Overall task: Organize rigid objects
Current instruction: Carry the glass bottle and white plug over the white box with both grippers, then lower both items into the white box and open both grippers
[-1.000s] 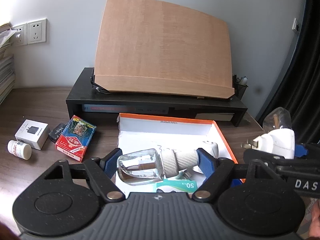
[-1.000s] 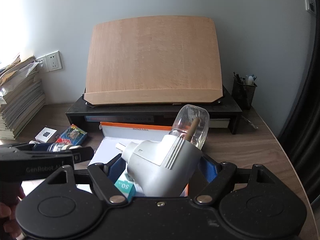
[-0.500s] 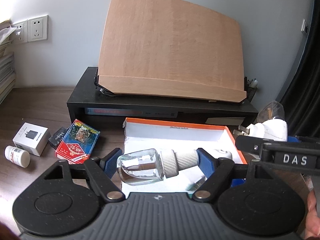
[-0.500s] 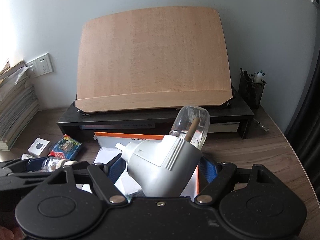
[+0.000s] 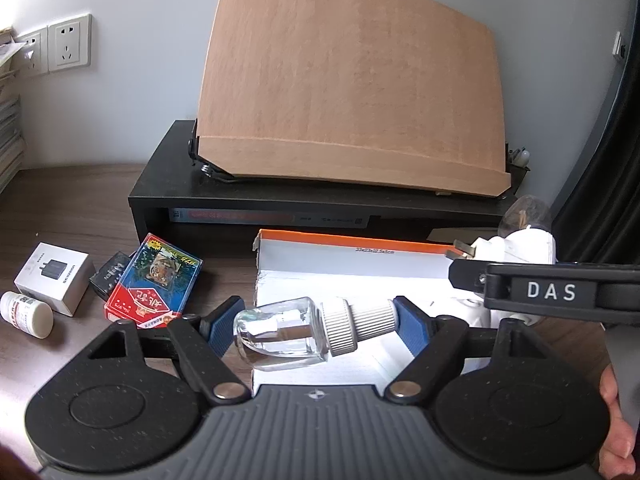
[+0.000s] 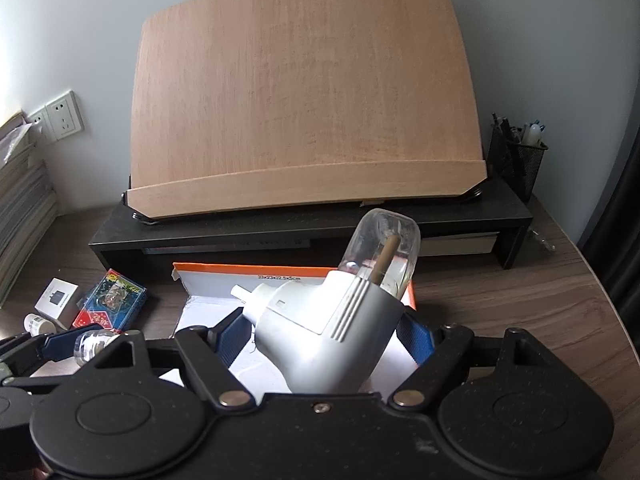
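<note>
Both claws nearer one box [image 5: 352, 246], each with one bottle.

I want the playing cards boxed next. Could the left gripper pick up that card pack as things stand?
Probably not yet. The left gripper is already shut on a glass bottle, so its jaws are full. The card pack lies uncovered on the desk, so the way looks free once the bottle is set down.
</note>
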`<state>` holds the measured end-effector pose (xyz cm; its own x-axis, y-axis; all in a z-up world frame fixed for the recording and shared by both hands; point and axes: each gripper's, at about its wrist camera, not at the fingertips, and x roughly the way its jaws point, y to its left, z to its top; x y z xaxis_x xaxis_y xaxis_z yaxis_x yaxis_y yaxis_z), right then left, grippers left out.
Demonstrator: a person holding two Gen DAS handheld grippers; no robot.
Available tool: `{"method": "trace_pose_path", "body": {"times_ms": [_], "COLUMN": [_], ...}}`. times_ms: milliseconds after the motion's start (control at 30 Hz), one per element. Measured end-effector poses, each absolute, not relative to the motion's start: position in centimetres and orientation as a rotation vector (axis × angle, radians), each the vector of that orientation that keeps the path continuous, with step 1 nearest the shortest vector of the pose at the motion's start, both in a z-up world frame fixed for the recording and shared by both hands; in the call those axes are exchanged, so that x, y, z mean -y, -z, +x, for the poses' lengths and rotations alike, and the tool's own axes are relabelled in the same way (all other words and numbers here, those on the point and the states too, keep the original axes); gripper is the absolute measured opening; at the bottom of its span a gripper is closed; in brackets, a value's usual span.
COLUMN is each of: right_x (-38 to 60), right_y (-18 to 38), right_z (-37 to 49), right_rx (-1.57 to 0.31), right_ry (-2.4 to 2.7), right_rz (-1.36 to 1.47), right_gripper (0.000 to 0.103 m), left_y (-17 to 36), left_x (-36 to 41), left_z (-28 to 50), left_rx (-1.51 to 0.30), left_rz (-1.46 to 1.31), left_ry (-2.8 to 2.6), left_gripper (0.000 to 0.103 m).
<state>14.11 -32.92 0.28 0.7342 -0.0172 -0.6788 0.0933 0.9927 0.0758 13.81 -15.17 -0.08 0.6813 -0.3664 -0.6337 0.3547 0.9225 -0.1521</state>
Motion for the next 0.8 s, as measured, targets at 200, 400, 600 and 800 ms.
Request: {"method": "trace_pose_path", "body": {"times_ms": [200, 400, 600, 800], "right_x": [32.3, 31.9, 31.6, 31.6], "right_y": [0.5, 1.4, 1.7, 1.5], "right_z": [15.6, 16.8, 17.4, 17.7], "right_rx": [-0.775, -0.802, -0.812, -0.801], "right_ry": [0.088, 0.118, 0.131, 0.152], "right_rz": [0.109, 0.110, 0.108, 0.088], "right_gripper": [0.094, 0.094, 0.094, 0.095], "left_y": [0.5, 0.9, 1.3, 1.4], "left_x": [15.0, 15.0, 15.2, 15.6], "left_z": [14.7, 15.6, 16.3, 17.0], "left_rx": [-0.726, -0.737, -0.744, -0.750], "left_rz": [-0.016, -0.016, -0.015, -0.014], "left_ry": [0.407, 0.412, 0.421, 0.428], "left_gripper": [0.082, 0.082, 0.082, 0.082]}}
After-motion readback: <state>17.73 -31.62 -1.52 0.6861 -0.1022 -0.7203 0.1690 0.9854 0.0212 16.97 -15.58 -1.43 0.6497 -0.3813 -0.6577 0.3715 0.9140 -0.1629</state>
